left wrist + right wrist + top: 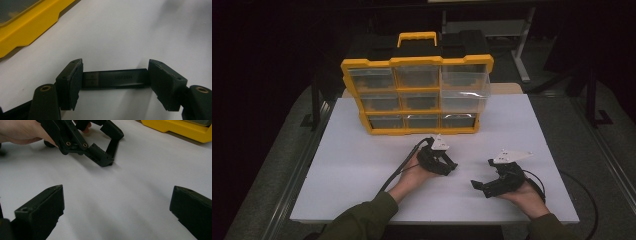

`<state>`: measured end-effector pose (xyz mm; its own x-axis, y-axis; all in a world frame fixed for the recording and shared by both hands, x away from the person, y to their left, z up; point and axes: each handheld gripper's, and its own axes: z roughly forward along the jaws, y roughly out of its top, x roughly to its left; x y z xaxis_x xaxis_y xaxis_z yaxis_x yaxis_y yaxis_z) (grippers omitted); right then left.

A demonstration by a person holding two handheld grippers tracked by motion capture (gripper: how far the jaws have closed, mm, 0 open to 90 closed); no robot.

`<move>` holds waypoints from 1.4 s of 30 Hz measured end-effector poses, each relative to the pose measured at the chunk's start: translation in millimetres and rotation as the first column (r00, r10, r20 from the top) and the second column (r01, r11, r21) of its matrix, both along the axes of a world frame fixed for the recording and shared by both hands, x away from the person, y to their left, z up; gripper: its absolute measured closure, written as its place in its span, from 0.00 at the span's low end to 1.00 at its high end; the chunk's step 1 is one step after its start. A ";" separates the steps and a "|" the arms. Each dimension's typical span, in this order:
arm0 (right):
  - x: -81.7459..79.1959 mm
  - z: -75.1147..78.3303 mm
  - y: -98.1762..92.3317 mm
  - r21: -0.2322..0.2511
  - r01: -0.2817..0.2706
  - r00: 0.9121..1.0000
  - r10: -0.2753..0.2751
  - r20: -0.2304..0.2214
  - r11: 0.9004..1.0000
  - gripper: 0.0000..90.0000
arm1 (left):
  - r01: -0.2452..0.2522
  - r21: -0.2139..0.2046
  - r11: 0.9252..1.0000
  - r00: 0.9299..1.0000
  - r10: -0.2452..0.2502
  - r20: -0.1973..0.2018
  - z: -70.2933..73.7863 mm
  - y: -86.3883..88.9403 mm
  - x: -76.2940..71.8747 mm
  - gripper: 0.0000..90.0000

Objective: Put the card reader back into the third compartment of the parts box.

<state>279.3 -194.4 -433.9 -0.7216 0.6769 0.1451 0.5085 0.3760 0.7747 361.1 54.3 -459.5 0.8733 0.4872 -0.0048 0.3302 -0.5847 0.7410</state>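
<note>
l gripper [115, 80]: jaws pressed end-on onto a small flat dark stick [113, 79], looks like a usb drive w/ faint print on its face i can't read. pads touch both short ends, so it's pinched lengthwise. stick sits low over the white table [125, 32]; can't tell if it's lifted yet or resting on the surface. in the high view the l gripper [451, 165] sits near table centre, just in front of the yellow organizer [417, 95].

r gripper [117, 207]: jaws spread wide, nothing btwn them, just bare tabletop. in the high view it [479, 186] rests near the front edge, apart from the l one, tips aimed toward it.

organizer: yellow frame, clear drawers in rows, carry handle [417, 37] on top. one clear drawer [464, 92] on the r side stands pulled out toward the person; rest look shut. contents not readable from here.

progress, my read: pick is made, grip looks secure. left to do: lift, carry to the organizer, prob drop the stick in the open drawer, then push drawer shut, maybe w/ the idle r gripper. so roughly early-mid; nothing stowed yet as far as pics show.
</note>
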 end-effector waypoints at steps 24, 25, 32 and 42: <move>-0.3 0.1 -0.5 0.001 -0.002 1.000 0.002 0.006 1.000 0.00 | 0.006 -0.043 0.999 0.999 -0.008 -0.045 13.9 23.6 6.6 0.34; -0.4 0.1 -0.4 0.000 -0.003 1.000 0.003 0.005 1.000 0.00 | 0.008 -0.043 0.999 0.999 -0.009 -0.043 14.8 24.5 6.8 0.34; -0.4 -0.9 -0.2 -0.007 -0.005 1.000 0.005 0.005 1.000 0.00 | 0.025 -0.055 0.998 0.998 -0.028 -0.052 20.8 30.9 7.0 0.34; -1.6 -4.1 0.2 -0.006 -0.012 1.000 0.012 0.002 1.000 0.00 | 0.048 -0.073 0.996 0.997 -0.052 -0.049 33.8 43.5 5.3 0.34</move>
